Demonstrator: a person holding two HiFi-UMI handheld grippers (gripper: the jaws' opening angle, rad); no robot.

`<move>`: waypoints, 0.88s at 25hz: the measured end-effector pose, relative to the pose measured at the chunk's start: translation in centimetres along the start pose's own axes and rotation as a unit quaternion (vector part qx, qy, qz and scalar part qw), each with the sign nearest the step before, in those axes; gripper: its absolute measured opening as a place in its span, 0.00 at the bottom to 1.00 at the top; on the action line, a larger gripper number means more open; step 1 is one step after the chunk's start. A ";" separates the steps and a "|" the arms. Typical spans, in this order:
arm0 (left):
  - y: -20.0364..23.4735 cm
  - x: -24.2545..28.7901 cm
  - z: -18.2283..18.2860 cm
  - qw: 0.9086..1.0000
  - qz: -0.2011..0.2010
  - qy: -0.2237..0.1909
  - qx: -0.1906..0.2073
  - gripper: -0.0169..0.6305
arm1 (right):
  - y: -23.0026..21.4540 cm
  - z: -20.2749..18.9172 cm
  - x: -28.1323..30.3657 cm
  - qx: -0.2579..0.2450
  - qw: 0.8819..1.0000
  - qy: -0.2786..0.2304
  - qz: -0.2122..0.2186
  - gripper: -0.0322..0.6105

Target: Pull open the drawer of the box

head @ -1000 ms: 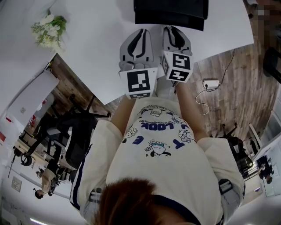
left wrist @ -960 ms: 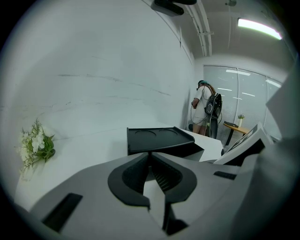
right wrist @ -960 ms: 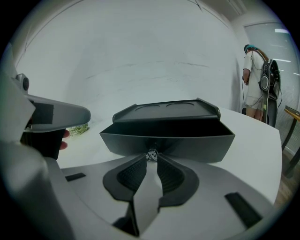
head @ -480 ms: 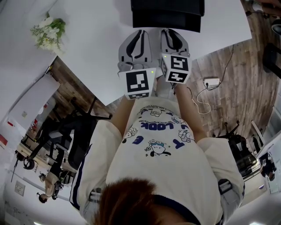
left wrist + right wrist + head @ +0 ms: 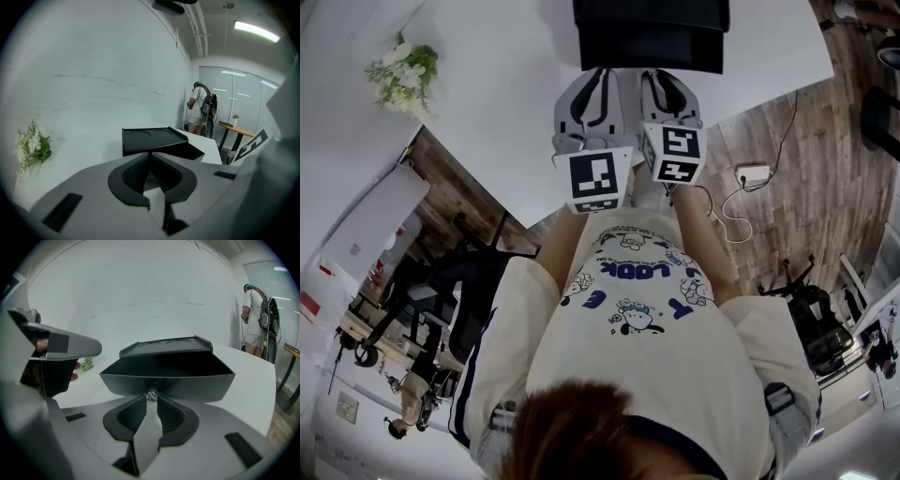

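Black and matt, the box (image 5: 652, 37) is set on the white table (image 5: 487, 103), its flat top marked with two shallow round recesses, and its drawer (image 5: 166, 373) is seen standing out from the front as a smooth-walled open tray whose inside is lost in shadow. The small shiny knob (image 5: 151, 395) on the drawer's front is pinched between the ribbed fingers of the right gripper (image 5: 151, 399). The left gripper (image 5: 149, 157) is held level just beside it, fingers pressed together and aimed at the box.
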State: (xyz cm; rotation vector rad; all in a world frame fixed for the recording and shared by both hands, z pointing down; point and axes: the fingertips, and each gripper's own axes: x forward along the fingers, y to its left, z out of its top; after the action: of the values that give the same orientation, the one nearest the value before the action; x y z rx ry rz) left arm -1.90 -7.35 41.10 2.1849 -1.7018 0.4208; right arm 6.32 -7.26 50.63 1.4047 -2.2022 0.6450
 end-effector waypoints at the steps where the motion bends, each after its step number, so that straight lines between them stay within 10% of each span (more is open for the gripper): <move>1: -0.1 0.0 0.0 1.000 -0.001 0.001 0.000 0.07 | 0.0 -0.1 -0.1 0.001 1.000 0.001 0.001 0.18; 22: -0.6 -0.2 -0.5 1.000 -0.012 0.004 0.004 0.07 | 0.8 -1.9 -1.6 0.013 1.000 0.016 0.009 0.18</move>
State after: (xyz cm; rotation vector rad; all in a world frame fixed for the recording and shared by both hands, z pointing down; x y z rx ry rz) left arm -1.32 -6.86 41.41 2.2030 -1.6709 0.4308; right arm 6.47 -4.68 51.07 1.3804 -2.1911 0.7005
